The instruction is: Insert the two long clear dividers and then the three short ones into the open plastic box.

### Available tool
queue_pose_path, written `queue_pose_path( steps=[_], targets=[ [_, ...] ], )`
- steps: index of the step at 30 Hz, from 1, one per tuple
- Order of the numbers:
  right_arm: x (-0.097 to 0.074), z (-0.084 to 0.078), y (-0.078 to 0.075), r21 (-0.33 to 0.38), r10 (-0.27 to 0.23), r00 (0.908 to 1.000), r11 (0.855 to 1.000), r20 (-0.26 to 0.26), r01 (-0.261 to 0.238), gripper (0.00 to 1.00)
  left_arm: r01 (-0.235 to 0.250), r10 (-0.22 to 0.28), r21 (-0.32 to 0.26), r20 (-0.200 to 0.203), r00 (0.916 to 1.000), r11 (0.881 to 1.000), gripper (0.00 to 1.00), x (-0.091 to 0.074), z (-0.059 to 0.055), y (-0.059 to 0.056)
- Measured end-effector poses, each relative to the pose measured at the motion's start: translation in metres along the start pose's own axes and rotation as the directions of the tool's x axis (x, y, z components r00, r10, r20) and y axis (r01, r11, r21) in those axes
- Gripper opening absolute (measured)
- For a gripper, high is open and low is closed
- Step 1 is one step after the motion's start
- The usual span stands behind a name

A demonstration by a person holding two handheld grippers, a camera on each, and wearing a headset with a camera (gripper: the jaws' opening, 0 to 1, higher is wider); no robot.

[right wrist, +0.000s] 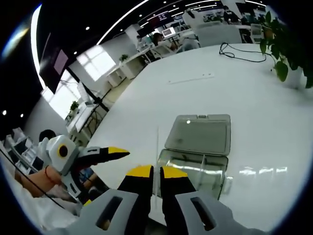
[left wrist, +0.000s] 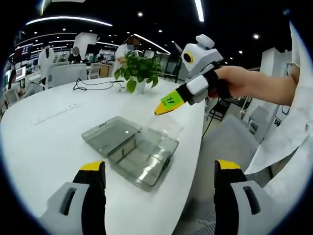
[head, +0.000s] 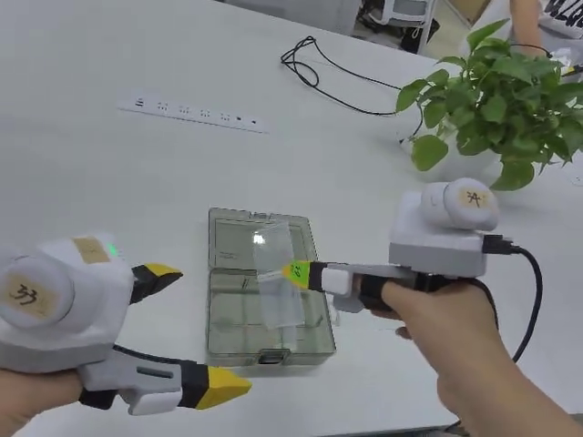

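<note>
Faint-edged clear plastic divider sheet [head: 273,250] above the open smoky plastic box [head: 217,309].
The right gripper [head: 296,273] pinches it from 3 o'clock; the left gripper [head: 208,328], spread, hangs at 8 o'clock.

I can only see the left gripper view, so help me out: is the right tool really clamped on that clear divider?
Observer: Yes. In the right gripper view the right tool has its jaws shut on the clear divider, seen edge-on as a thin line.
Operator: Where is it over the box?
Observer: In the head view it overlaps the open box across the hinge, partly over lid, partly over base.
Operator: Anything that could snag?
Observer: The head view shows a black cable trailing from the right tool's back.
</note>
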State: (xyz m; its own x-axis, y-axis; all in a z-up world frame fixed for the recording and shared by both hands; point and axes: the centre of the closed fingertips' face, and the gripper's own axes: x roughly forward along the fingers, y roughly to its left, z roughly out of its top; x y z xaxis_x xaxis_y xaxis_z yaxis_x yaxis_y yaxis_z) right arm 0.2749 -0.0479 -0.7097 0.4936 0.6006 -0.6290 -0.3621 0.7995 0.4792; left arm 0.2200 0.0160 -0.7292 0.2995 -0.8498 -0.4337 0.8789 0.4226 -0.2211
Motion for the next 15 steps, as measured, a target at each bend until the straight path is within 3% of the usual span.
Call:
queue_pose_path(
  steps=[4, 8, 15],
  targets=[
    [0.008, -0.009, -0.007, 0.022, -0.068, 0.997, 0.997, -0.037, 0.069, 0.07, 0.032, -0.032, 0.035, -0.024, 0.9992, 0.999, 0.99, -0.001, -0.009, 0.003],
    [0.013, -0.013, -0.007, 0.038, -0.104, 0.9927, 0.994, -0.06, 0.107, 0.07, 0.054, -0.052, 0.058, -0.038, 0.9979, 0.997, 1.0, -0.004, -0.014, 0.007],
    [0.019, -0.018, -0.015, 0.092, -0.161, 0.9809, 0.981, -0.109, 0.171, 0.07, 0.071, -0.07, 0.064, -0.031, 0.9971, 0.995, 1.0, -0.006, -0.018, 0.014]
  ],
)
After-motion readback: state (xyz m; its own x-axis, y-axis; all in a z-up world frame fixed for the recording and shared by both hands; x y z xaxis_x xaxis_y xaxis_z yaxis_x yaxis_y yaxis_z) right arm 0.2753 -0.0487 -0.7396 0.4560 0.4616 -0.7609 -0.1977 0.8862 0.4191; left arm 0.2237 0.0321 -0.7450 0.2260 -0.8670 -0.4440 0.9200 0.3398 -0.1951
